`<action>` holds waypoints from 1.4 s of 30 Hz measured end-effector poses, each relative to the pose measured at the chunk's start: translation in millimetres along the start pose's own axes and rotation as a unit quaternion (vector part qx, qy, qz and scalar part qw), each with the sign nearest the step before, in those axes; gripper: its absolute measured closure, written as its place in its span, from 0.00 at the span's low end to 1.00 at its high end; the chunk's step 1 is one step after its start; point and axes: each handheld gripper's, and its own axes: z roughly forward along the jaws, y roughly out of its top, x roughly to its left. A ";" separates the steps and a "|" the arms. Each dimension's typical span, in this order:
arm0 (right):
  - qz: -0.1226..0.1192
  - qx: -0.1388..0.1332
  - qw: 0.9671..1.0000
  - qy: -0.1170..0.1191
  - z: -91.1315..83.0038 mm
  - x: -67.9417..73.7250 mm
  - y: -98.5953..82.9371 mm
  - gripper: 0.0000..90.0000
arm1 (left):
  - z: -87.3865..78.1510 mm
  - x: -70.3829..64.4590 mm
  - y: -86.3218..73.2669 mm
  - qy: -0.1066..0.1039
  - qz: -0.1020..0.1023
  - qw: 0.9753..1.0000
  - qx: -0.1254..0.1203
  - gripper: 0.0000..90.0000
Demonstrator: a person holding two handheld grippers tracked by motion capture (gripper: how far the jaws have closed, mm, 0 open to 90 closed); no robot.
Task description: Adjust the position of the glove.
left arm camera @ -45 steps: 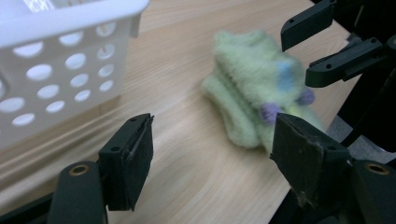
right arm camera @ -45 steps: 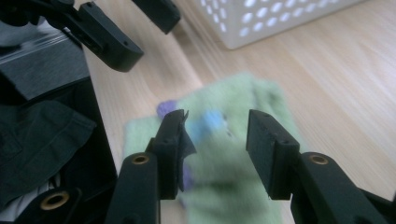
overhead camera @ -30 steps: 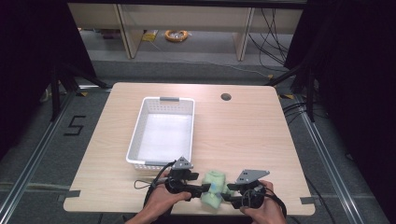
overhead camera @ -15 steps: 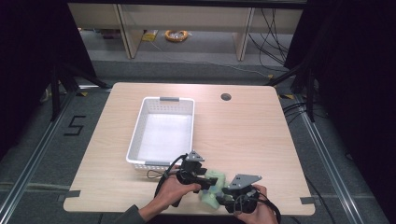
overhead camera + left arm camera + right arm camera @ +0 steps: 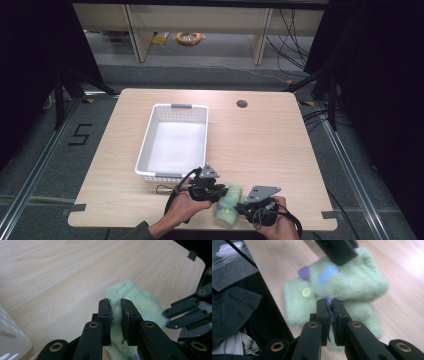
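- High view: I see the green fleece cloth (image 5: 227, 202) on the wooden table (image 5: 260, 145), off the white basket's (image 5: 175, 142) near short end and toward the table's front edge. It sits between my left gripper (image 5: 216, 192) and right gripper (image 5: 245, 206), touching both. From up here I cannot tell how either pair of jaws stands. The basket is plastic with perforated walls; both hands are cut off by the bottom edge.
- Left gripper view: my jaws are pinched on a raised fold of the cloth (image 5: 132, 300), with only a narrow strip of fleece between them. The material is soft and fuzzy, pale green. A corner of the basket (image 5: 10, 340) shows well apart from the cloth. The right gripper's (image 5: 190, 312) black linkage lies against the cloth's far side.
- Right gripper view: my jaws are clamped on the cloth's (image 5: 347, 287) near edge, at a purple bit. I make out a yellow button, a blue patch and a purple knob, all blurred. The left gripper's (image 5: 337, 250) jaws press in from above, cut off by the frame.
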 end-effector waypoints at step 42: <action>-0.053 0.014 0.998 -0.004 1.3 -37.0 19.2 0.83 | -19.4 -21.1 -52.9 -0.055 -0.069 0.996 -0.022 0.79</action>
